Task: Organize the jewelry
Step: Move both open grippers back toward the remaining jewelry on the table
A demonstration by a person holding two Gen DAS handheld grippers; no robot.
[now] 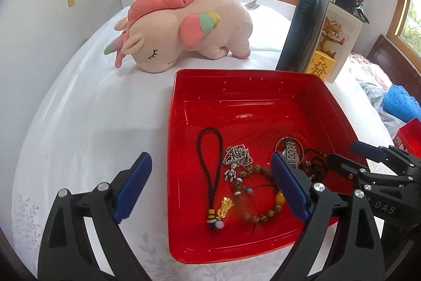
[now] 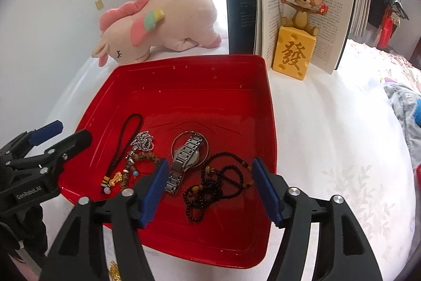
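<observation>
A red tray [image 1: 179, 107] [image 2: 268, 107] on the white bed holds jewelry: a dark braided cord with a gold charm [image 1: 210, 162] [image 2: 123, 138], a silver ball chain [image 1: 238, 156] [image 2: 143, 141], a brown bead bracelet [image 1: 263, 202] [image 2: 143, 158], a steel watch [image 2: 185, 157] [image 1: 289, 149] lying on a thin silver bangle [image 2: 208, 146], and a black bead necklace [image 2: 213, 186] [image 1: 314, 165]. My left gripper [image 1: 211, 177] is open and empty over the tray's left side. My right gripper [image 2: 210, 181] is open and empty over the black necklace; it shows in the left wrist view [image 1: 344, 152].
A pink unicorn plush [image 1: 184, 28] [image 2: 158, 20] lies behind the tray. An open book [image 2: 297, 4] [image 1: 305, 28] stands upright at back right with a mouse figurine on a yellow block [image 2: 294, 52] [image 1: 325, 57]. A blue cloth [image 1: 400, 102] and a red box [image 1: 410, 133] lie to the right.
</observation>
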